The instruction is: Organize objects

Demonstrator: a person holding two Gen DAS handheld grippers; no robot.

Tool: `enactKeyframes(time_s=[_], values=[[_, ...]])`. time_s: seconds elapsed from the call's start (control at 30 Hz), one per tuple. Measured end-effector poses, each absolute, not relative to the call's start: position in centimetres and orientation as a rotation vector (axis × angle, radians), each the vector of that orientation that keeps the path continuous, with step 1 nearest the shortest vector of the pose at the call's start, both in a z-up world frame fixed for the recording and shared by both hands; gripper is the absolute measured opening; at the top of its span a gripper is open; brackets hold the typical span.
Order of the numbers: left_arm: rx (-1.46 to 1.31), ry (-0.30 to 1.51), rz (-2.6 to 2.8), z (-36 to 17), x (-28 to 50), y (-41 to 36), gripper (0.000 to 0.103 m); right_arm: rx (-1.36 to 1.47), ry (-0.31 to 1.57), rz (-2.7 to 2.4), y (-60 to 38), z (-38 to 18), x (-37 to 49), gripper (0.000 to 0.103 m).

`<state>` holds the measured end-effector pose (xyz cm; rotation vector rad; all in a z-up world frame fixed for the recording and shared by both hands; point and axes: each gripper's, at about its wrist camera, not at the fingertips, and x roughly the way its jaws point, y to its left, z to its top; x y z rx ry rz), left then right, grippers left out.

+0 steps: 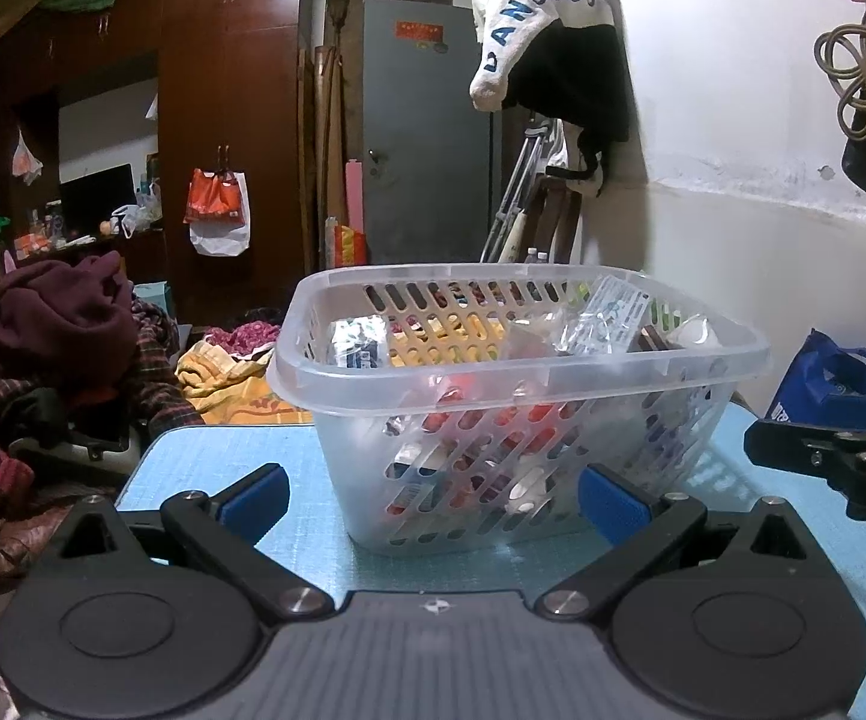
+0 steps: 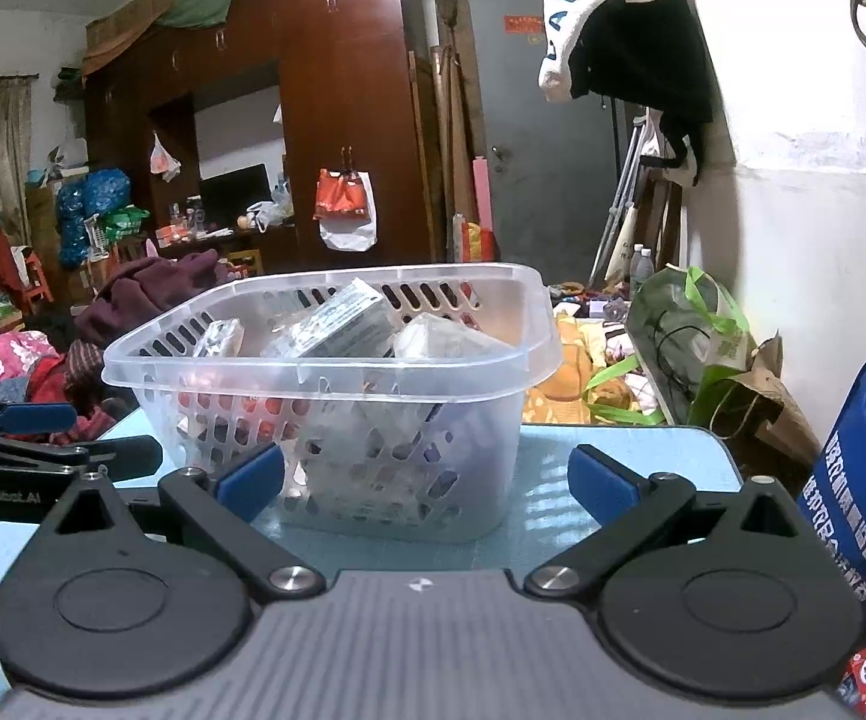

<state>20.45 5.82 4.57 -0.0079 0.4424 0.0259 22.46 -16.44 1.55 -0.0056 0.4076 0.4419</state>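
basket (image 1: 493, 360) on desk (image 1: 210, 462), packets already inside | left hand-held gripper (image 1: 433, 501) and right hand-held gripper (image 2: 426, 480) — both jaws spread, empty, just in front of basket | step: looks near done — next needs another loose item located

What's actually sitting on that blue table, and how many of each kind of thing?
Clear plastic basket, full of small packets too jumbled to count: 1
Handheld grippers with blue pads, both open: 2, left gripper, right gripper
Total over the blue table: 3
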Motion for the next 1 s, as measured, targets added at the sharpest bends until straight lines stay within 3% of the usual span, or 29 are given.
enactKeyframes(time_s=[1.0], values=[[-0.016,0.434,0.034,4.64,20.14,6.36,0.103,0.003,0.426,0.449,-16.43,1.5,22.47,0.103]])
